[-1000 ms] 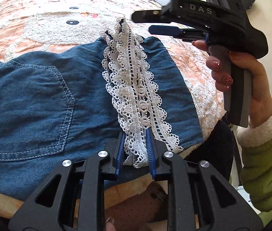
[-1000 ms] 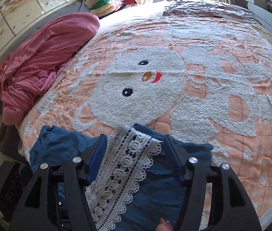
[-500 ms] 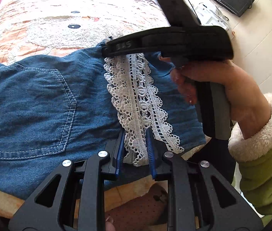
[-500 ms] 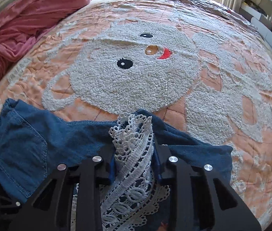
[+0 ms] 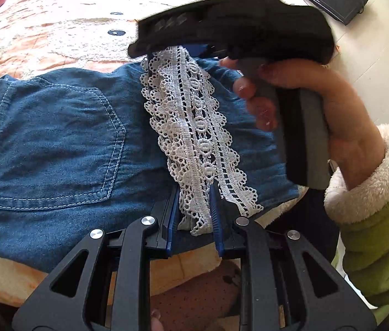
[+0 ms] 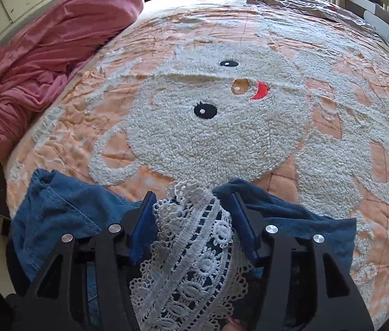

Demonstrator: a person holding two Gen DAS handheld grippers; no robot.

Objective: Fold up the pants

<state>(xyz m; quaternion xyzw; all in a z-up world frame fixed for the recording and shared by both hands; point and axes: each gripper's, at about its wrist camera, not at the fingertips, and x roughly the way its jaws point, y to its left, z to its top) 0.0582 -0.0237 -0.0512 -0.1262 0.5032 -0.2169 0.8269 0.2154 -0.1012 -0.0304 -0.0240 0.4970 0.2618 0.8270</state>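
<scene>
Clearly soft and limp, the denim pants [image 5: 56,143] need both lace-trim [image 5: 194,127] ends held, where my left tongs [image 5: 194,220] and right tongs [image 6: 194,215] are clamped.

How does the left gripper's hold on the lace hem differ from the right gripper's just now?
The left gripper pinches the near end of the lace hem, at the bed's edge; the right gripper pinches the far end, toward the bedspread's middle. The left gripper's fingers stand close together, and the lace looks fairly flat there; the right gripper's stand wider, around bunched lace. Both are shut on the same hem of the denim pants.
</scene>
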